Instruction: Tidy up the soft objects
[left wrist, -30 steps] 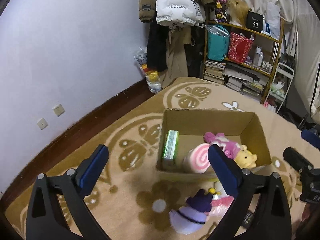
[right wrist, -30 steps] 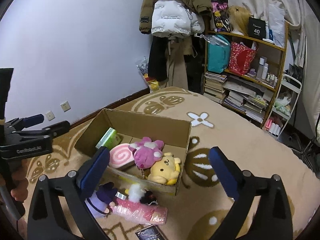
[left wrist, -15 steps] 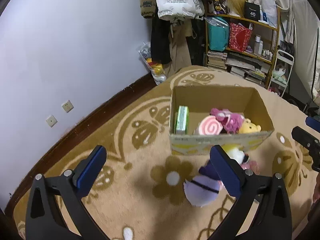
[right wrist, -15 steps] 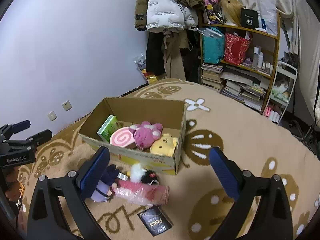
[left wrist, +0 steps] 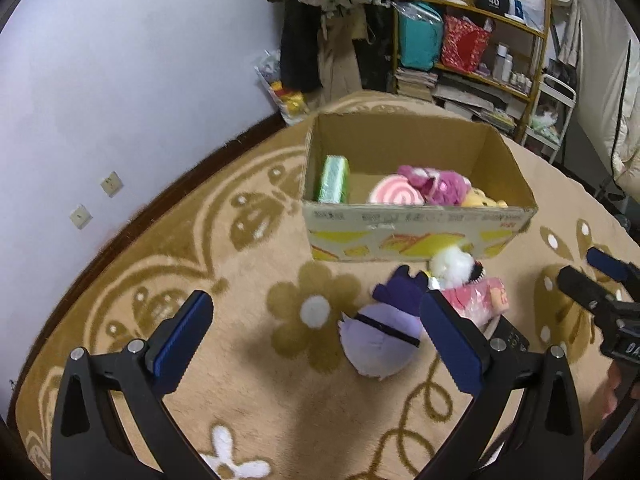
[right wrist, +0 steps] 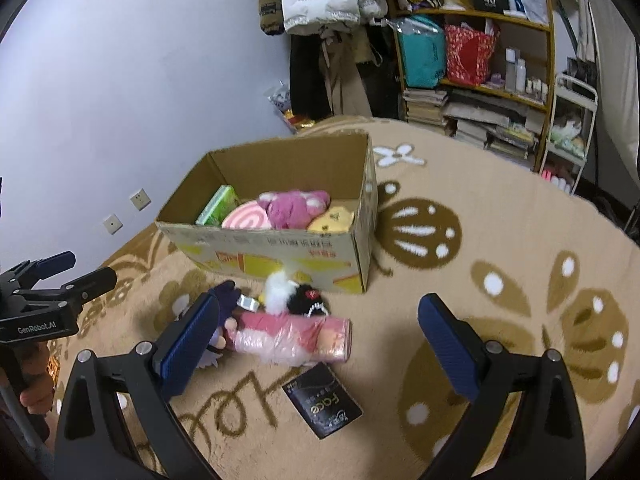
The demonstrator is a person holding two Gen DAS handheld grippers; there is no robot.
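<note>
Soft toys on a patterned rug (left wrist: 240,264), purple plush (left wrist: 380,340) and pink wrapped plush (right wrist: 292,338) lying just in front of a cardboard box (left wrist: 416,236) holding more plush, left gripper (left wrist: 316,344) spread wide above the purple plush, right gripper (right wrist: 320,344) spread wide, empty.

A home bedroom: patterned rug (right wrist: 500,240), hung coats (right wrist: 320,0), cluttered shelf (right wrist: 480,60).

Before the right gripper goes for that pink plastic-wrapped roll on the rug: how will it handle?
The pink roll looks soft and light, so it will probably squash under the pads. Its shiny wrap may be slippery. Being a cylinder lying on its side, it could roll if nudged, though the deep rug should slow it.
</note>
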